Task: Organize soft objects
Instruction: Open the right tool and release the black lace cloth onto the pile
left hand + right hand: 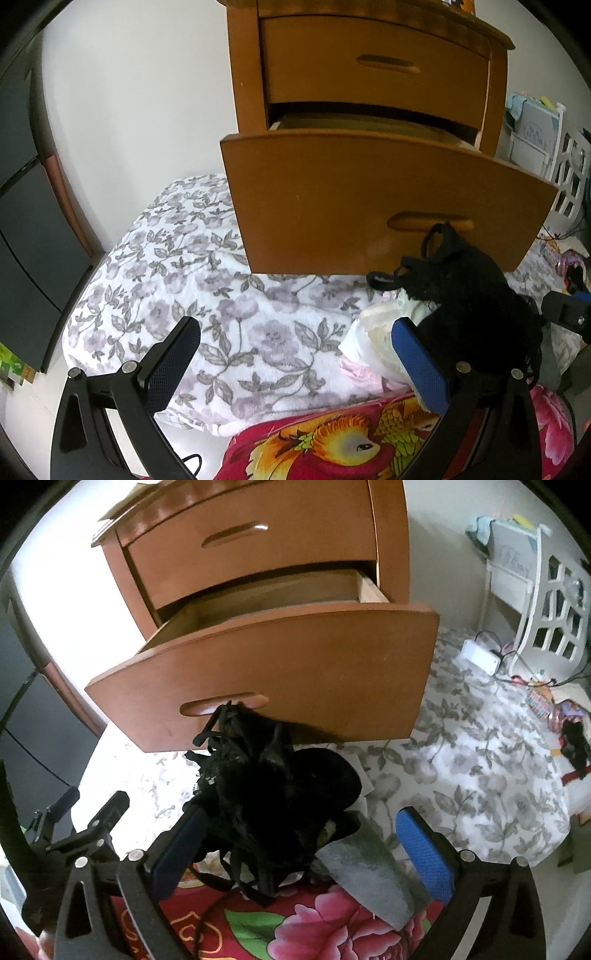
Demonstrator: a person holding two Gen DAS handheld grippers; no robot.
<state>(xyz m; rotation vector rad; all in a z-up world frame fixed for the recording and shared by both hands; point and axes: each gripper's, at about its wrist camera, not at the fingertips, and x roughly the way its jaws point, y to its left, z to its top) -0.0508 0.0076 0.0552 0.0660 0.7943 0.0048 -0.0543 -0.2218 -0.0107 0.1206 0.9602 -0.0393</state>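
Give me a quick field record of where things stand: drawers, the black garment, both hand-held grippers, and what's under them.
upper drawer: closed
lower drawer: pulled out; inside looks bare as far as visible
black garment: bunched on the bed in front of the lower drawer, atop pale clothing
left hand-held gripper: open, nothing between the pads
right hand-held gripper: open wide, garment between the pads, not pinched
surface: floral blanket, red quilt nearest
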